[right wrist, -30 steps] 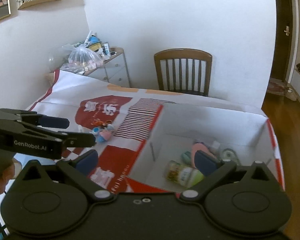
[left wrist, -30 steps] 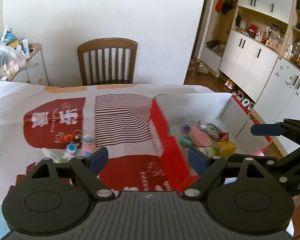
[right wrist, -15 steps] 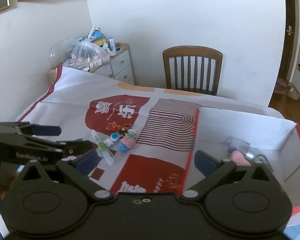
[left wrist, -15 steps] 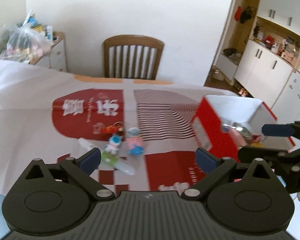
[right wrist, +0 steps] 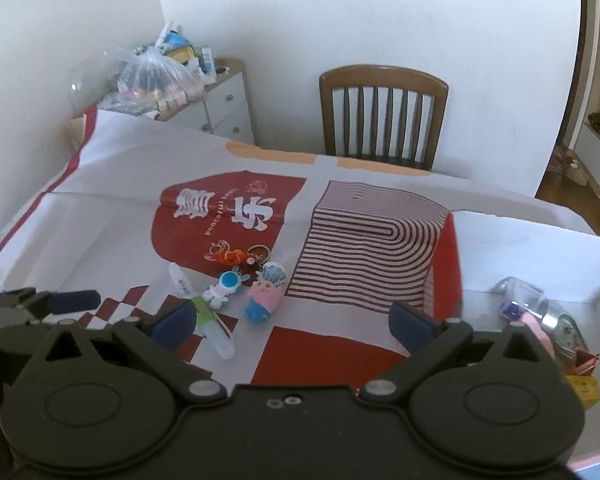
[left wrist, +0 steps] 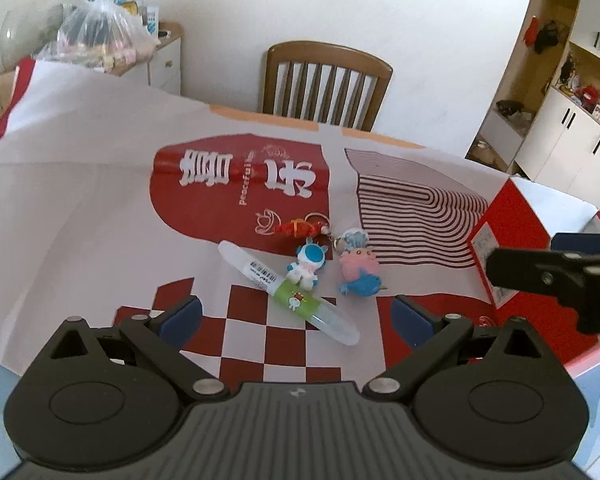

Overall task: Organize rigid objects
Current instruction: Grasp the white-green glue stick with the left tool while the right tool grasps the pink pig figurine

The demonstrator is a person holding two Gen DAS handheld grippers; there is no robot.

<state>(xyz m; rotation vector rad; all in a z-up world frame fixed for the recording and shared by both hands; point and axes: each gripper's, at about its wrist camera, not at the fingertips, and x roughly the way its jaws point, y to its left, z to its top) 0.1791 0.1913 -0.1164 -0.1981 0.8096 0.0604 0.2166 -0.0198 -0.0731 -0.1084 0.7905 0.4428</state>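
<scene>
We see a tabletop under a red-and-white printed cloth (left wrist: 80,200), with a brown wooden slat-back chair (left wrist: 327,82) at its far edge. Near the front edge lies a small cluster: a clear plastic tube with a green label (left wrist: 296,294), a blue-and-white glossy astronaut figure (left wrist: 306,264) touching it, a pink-and-blue rounded figure (left wrist: 358,270) just beside that, and a red keychain charm with metal rings (left wrist: 300,227) behind them. At the right edge stands a red-and-white cardboard box (right wrist: 520,248), open-topped, holding a clear jar, pink and yellow items.

Our left gripper (left wrist: 296,314) hangs over the tube; its jaws have just been opening and now stand wide, with only the tube's near end showing between the blue pads, untouched. Our right gripper (right wrist: 290,322) is also spread wide and empty, between cluster and box.
</scene>
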